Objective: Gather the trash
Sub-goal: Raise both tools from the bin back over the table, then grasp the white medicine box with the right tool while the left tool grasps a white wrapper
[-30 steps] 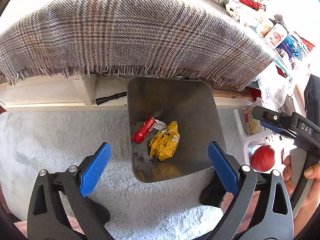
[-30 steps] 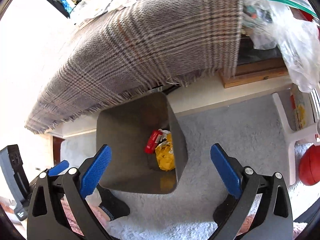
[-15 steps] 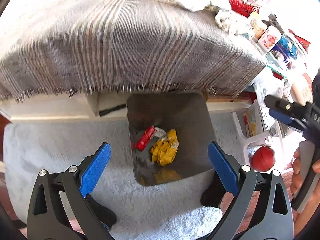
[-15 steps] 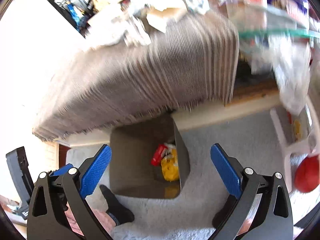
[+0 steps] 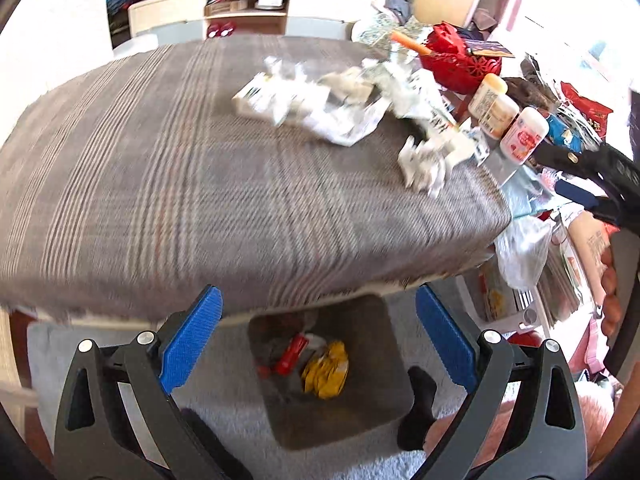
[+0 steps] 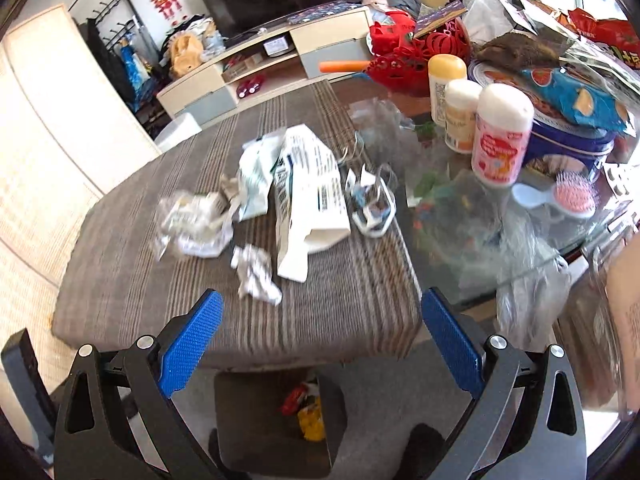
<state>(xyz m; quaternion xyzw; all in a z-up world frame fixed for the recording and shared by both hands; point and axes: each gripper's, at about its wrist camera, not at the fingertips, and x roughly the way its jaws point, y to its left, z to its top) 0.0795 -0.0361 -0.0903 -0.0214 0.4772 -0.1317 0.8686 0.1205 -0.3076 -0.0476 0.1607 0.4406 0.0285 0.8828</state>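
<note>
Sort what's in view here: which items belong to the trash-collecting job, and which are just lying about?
Part of the job:
- crumpled paper
- torn white package
- crinkled clear wrappers
- bin on the floor, holding a yellow wrapper and a red wrapper

Just lying about:
- three bottles
- pink hairbrush
- red basket
- blue tin

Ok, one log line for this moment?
left claw: open, empty | right claw: open, empty | crumpled white paper scraps: on plaid cloth | grey square bin: below
</note>
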